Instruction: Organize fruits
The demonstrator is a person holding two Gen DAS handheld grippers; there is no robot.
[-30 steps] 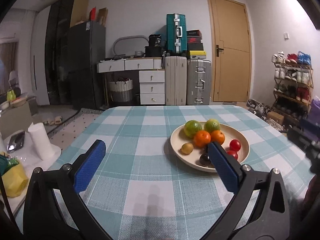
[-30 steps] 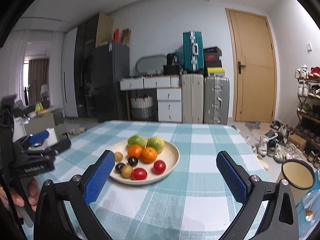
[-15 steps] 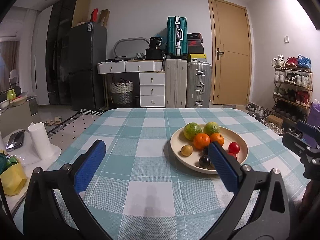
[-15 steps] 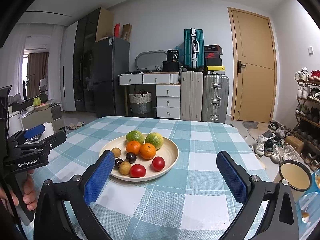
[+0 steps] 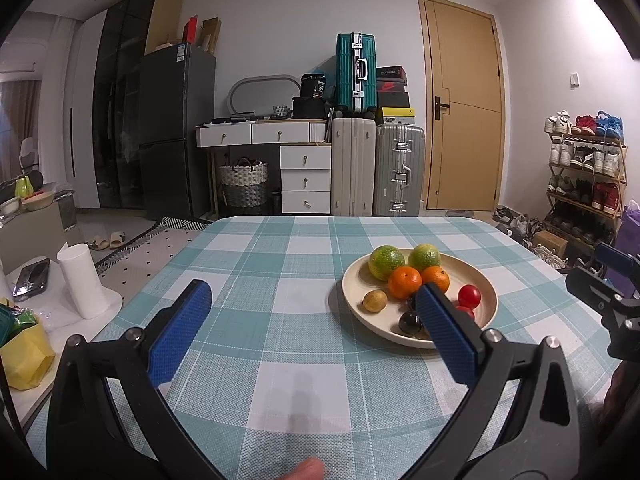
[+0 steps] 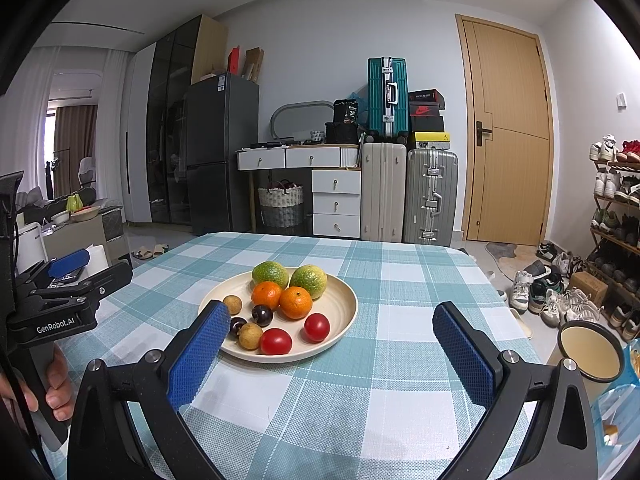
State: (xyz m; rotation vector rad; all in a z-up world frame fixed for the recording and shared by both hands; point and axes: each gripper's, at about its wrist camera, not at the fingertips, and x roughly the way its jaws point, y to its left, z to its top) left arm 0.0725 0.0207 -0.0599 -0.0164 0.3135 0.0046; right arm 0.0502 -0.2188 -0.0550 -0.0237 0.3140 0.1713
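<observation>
While you hold both tools above the checked tablecloth (image 6: 400,396), neither has hold of anything: your left gripper (image 5: 312,300) stands with its blue pads (image 5: 180,336) spread wide, nothing between them, and your right gripper (image 6: 332,322) is spread equally wide, also bare. The cream plate (image 6: 344,304) sits on the cloth ahead of both tools, toward the right in the left wrist view and left of centre in the right wrist view. On it, two green citrus fruits (image 6: 270,274) lie side by side at the far rim, touching or nearly so. Two oranges (image 6: 296,302) sit just in front of them, pressed together. Two red tomatoes (image 6: 276,341) lie at the near right of the plate, close but apart. Two dark plums (image 6: 262,315) rest near the middle-left, one partly hidden behind your right tool's left pad. Two small tan fruits (image 6: 250,335) complete the load, one at the far left rim, one near the front, beside a tomato. In the left wrist view your right pad (image 5: 448,332) overlaps the plate's near edge, screening some fruit; contact cannot be confirmed. Your left hand (image 6: 56,384) grips the left tool's handle at the frame's left edge. A round mirror (image 6: 590,350) stands off the table's right side.
</observation>
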